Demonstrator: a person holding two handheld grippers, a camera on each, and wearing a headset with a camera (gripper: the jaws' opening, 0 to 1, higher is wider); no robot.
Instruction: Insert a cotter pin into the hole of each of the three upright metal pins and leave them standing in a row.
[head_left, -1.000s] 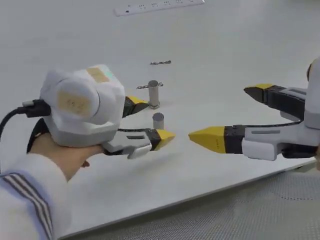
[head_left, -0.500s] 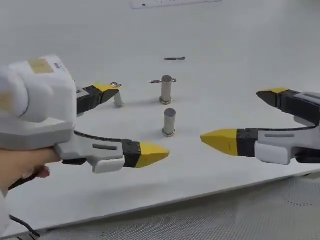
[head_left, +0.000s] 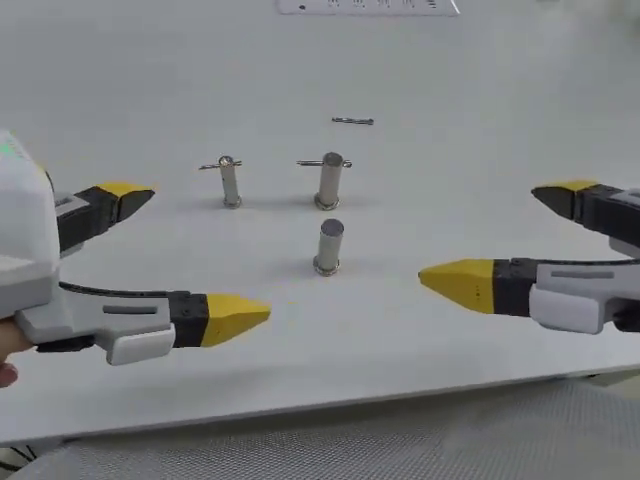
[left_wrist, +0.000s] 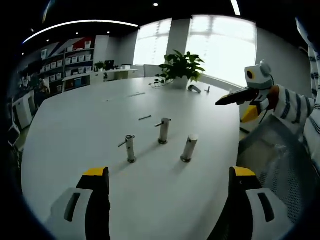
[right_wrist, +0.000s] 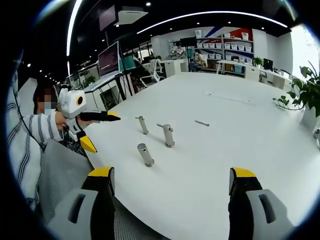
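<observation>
Jaws spread wide and empty, my left gripper (head_left: 209, 253) and right gripper (head_left: 478, 235) flank the frame. The last bare pin (head_left: 328, 246) stands centre; the loose cotter pin (head_left: 352, 121) lies upper centre, light, thin, likely slippery, best pinched crosswise near its head.

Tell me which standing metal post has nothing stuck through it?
The front post, standing alone; the left rear post and right rear post each carry a crosswise pin.

No legible text (shelf labels blurred)
</observation>
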